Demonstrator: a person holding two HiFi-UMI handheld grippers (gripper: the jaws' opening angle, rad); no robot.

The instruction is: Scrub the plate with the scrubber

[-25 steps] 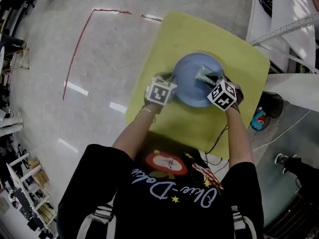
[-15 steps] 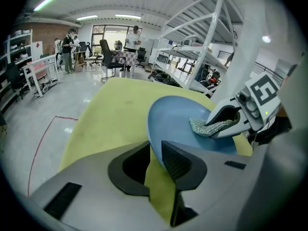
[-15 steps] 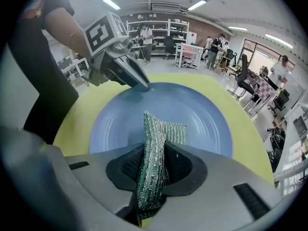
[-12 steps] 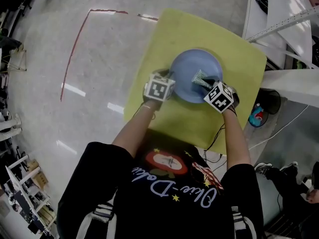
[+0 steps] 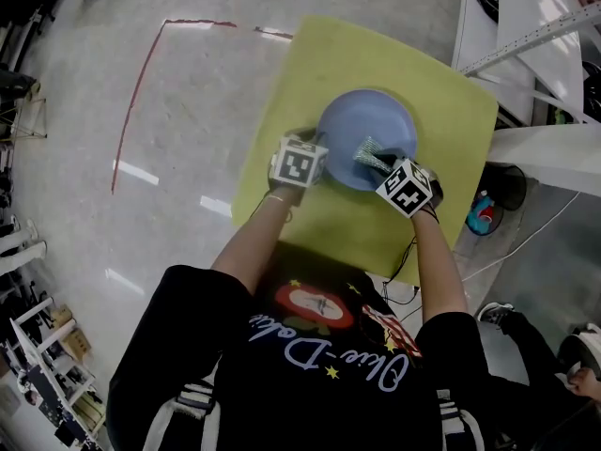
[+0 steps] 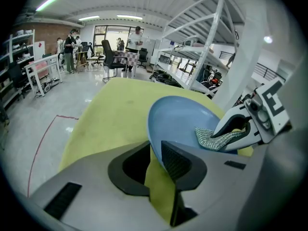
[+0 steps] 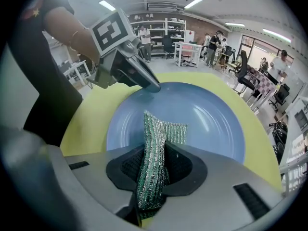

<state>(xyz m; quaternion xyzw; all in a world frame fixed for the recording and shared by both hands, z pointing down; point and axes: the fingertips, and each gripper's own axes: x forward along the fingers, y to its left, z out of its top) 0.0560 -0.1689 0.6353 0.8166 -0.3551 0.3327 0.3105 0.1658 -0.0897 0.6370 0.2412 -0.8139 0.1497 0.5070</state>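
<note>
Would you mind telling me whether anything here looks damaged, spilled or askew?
Nothing stands out. The plate sits whole on the yellow table, its rim held by the left gripper; the scrubber is merely folded in the right gripper, touching the plate.

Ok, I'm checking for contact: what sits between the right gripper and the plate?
The scrubber. The right gripper pinches it, and its free end reaches onto the blue plate. This shows best in the right gripper view.

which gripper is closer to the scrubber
Right. The right gripper is clamped on the scrubber itself; the left gripper pinches the rim of the plate, apart from the scrubber.
</note>
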